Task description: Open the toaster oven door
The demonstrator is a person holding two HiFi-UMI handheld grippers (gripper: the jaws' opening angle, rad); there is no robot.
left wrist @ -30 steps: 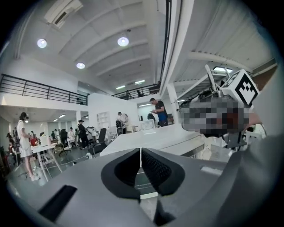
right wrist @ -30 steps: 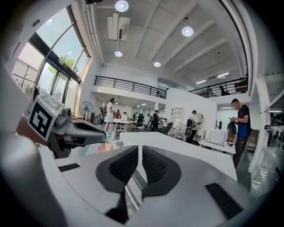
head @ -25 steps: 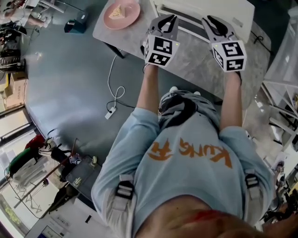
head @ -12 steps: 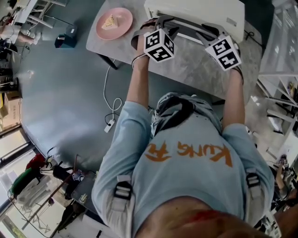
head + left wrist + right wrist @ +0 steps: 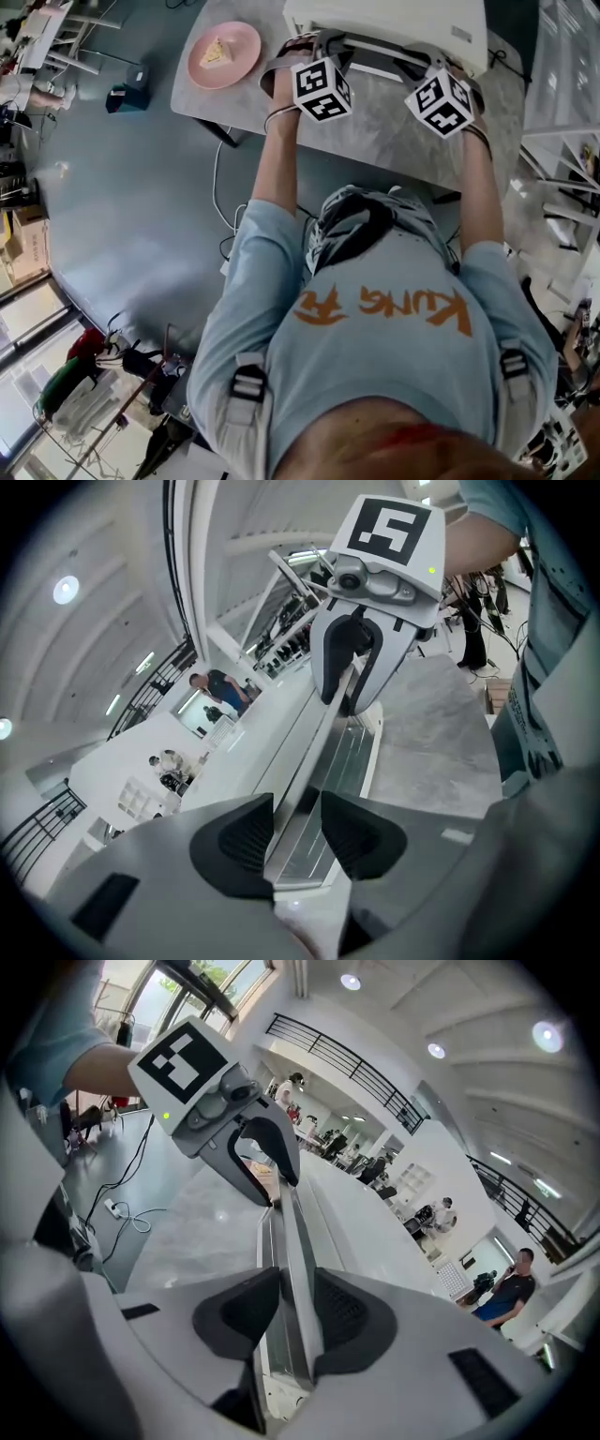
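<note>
I have not opened the door yet. The white box-shaped toaster oven (image 5: pixel 403 23) sits at the far side of the grey stone-look table (image 5: pixel 384 131). Its glass door (image 5: pixel 343 780) still looks shut to me. But I am nearly ready to pull. My left gripper (image 5: pixel 298 832) has its jaws part way apart, with the long pale metal door handle (image 5: pixel 308 761) between them. One pad is against the bar and there is a gap on the other side, so it is not pinching yet. My right gripper (image 5: pixel 297 1307) has the same bar between its jaws and looks to be squeezing it. What is left is to grip with both and swing the door down. A second ago both grippers were higher up in front of the oven, away from the handle. Now they are low, right at it. The left jaws have just been opening, and the right jaws have just been closing. The round pink plate (image 5: pixel 248 42) with a bit of food (image 5: pixel 215 52) lies well off to the left.
</note>
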